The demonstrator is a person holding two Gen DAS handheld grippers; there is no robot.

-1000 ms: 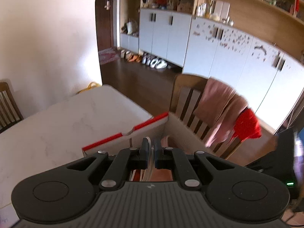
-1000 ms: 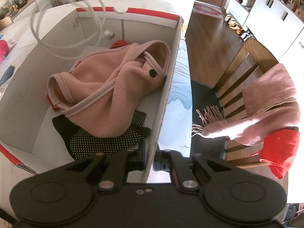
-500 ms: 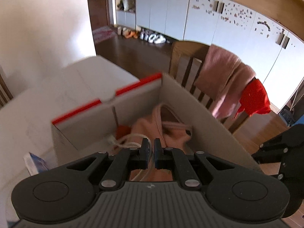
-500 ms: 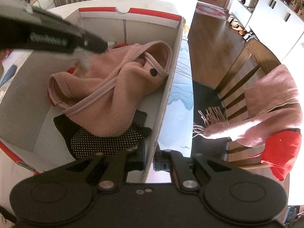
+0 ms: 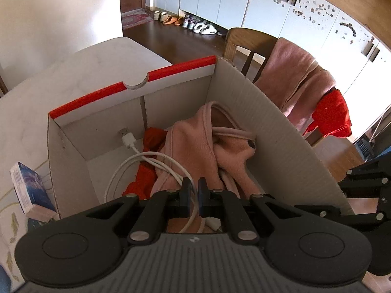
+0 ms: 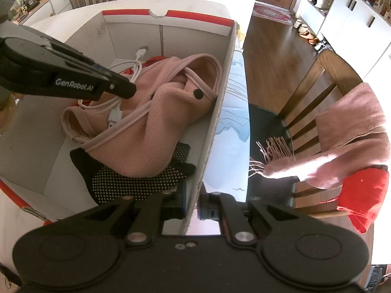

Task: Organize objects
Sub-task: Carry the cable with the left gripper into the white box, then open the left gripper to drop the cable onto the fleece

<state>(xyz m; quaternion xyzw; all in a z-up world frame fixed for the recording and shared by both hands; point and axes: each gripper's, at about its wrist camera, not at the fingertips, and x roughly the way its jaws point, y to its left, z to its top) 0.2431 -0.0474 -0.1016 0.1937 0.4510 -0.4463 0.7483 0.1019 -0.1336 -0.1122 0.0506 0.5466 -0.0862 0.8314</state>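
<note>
Left gripper (image 5: 193, 196) is clenched on the white cable (image 5: 149, 161), whose loops lie inside the cardboard box (image 5: 273, 131) on the pink garment (image 5: 195, 146), with one plug by the far wall. Right gripper (image 6: 193, 204) is clamped on the box's right wall at its near end; black dotted socks (image 6: 127, 180) lie beneath the garment.
</note>
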